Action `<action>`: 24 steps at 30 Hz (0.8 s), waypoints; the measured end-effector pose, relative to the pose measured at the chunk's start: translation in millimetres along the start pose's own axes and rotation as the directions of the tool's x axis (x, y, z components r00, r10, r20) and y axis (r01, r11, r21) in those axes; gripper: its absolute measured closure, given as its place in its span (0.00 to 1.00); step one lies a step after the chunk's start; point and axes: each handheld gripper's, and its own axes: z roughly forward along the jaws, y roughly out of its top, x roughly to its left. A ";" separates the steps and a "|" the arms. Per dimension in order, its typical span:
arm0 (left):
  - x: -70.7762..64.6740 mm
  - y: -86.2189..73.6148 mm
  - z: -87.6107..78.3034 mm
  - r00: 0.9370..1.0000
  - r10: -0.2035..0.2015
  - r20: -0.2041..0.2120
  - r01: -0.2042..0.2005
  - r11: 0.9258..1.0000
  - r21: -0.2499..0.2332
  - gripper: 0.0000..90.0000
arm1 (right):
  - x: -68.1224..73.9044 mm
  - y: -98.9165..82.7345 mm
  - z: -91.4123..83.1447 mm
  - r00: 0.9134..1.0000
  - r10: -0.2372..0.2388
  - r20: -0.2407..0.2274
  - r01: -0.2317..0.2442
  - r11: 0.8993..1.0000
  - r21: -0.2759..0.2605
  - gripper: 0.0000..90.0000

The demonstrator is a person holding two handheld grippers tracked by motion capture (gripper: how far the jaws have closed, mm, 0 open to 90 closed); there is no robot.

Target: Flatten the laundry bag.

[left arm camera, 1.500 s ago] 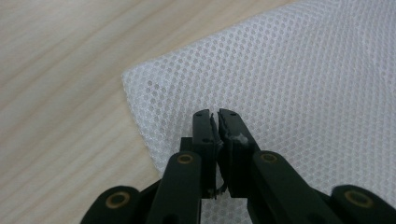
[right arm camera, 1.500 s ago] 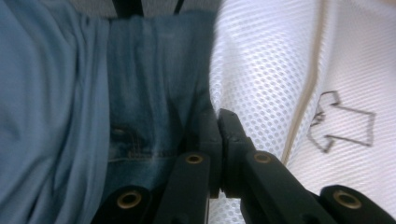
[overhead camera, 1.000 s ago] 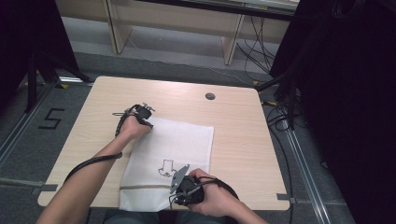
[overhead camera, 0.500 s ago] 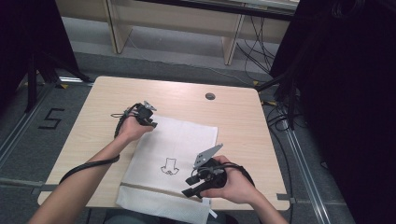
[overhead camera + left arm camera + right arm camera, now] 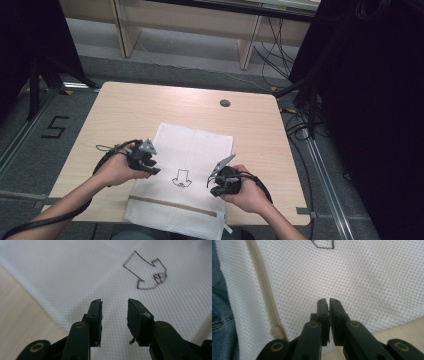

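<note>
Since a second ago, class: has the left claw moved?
Yes. The left claw has come from the cloth's far left corner toward the table's near edge, jaws opening, nothing between.

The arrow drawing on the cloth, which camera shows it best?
The left gripper view: the arrow is large, its whole outline visible. The high view shows it whole but tiny; the right gripper view catches just an end of it at the top edge.

Light wooden table (image 5: pixel 125 107), white mesh cloth (image 5: pixel 195 145) spread flat on it
</note>
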 end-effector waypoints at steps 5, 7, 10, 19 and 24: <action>-6.4 -12.8 7.6 1.000 -0.012 0.007 0.012 1.000 0.010 0.72 | -4.8 3.3 10.7 0.999 0.014 0.033 -0.015 0.999 0.043 1.00; -6.9 -14.6 11.2 1.000 -0.006 0.005 0.006 1.000 0.014 0.73 | -5.4 4.1 15.2 0.999 0.022 0.039 -0.024 0.998 0.057 1.00; -8.7 -16.5 17.1 1.000 -0.009 0.002 0.009 1.000 0.027 0.73 | -6.0 3.9 20.8 0.998 0.024 0.051 -0.028 0.997 0.071 1.00; -6.6 -10.1 30.8 1.000 -0.014 -0.009 0.014 0.999 0.038 0.74 | -14.0 4.1 20.6 0.994 0.073 0.076 -0.077 0.995 0.060 1.00; 0.5 1.4 38.0 0.999 -0.023 -0.025 0.024 0.999 0.037 0.74 | -27.7 4.7 19.6 0.989 0.102 0.104 -0.107 0.993 0.045 1.00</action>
